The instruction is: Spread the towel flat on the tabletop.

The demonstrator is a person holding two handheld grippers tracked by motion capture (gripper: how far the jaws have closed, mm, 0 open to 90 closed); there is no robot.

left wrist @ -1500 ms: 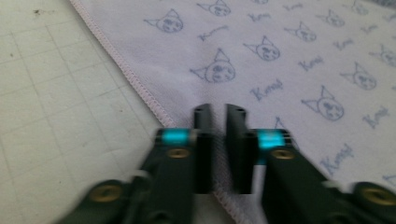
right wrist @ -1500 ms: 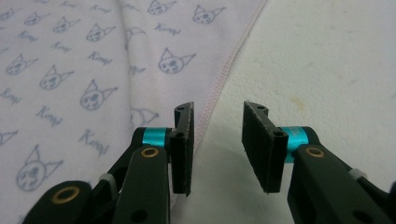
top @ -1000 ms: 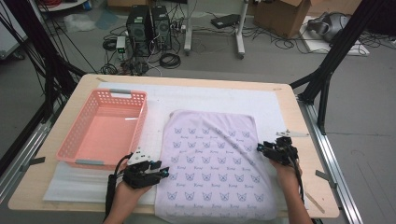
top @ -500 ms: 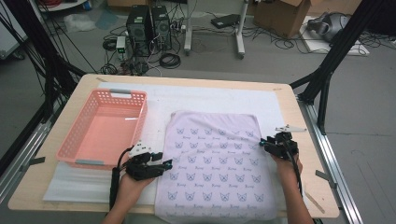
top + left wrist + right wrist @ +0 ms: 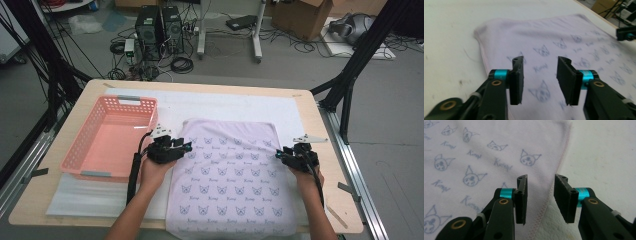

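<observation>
The cat-print cloth (image 5: 232, 182) lies flat toward the surface's near edge, overhanging it. The left gripper (image 5: 184, 147) has slid up its left edge, jaws just narrowing yet gripping nothing; the right gripper (image 5: 278, 154) straddles the right hem, jaws parted. Likely a fold.

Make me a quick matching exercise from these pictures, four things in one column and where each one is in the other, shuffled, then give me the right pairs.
Things:
1. basket
2. cloth
3. left gripper
4. right gripper

Places:
A. at the cloth's right edge
B. spread flat in the middle of the table
C. on the table's left side
D. at the cloth's left edge, beside the basket

Pairs: 1-C, 2-B, 3-D, 4-A
</observation>
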